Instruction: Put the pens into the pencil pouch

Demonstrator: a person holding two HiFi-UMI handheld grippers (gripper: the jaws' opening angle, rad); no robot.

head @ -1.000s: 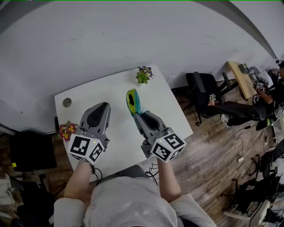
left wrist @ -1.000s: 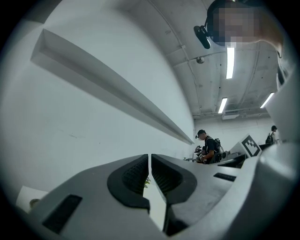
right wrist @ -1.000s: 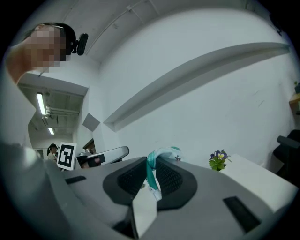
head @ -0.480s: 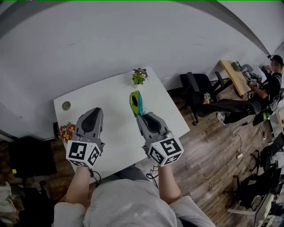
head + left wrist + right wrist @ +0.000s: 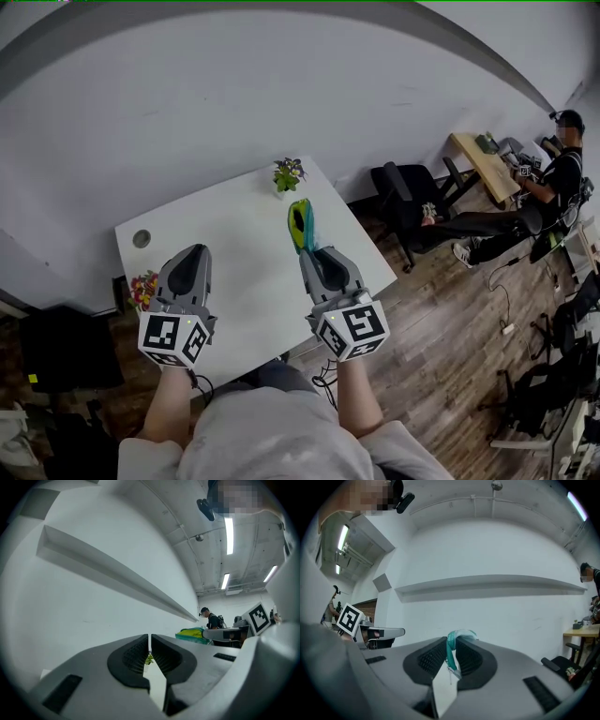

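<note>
In the head view my right gripper is shut on the end of a green, yellow and teal pencil pouch, holding it above the white table. In the right gripper view the pouch's teal edge is pinched between the pads, and a small zipper pull hangs below it. My left gripper hovers over the table's left part, shut with nothing in it; only a thin slit shows between its jaws. From there the pouch appears off to the right. No pens are in view.
A small potted plant stands at the table's far edge, a bunch of flowers at its left edge, and a round grommet sits far left. A black office chair stands right of the table; a person sits at a distant desk.
The right gripper has rolled and risen a little with the pouch, which now stands more upright. The left gripper has drawn back toward me and to the left.
</note>
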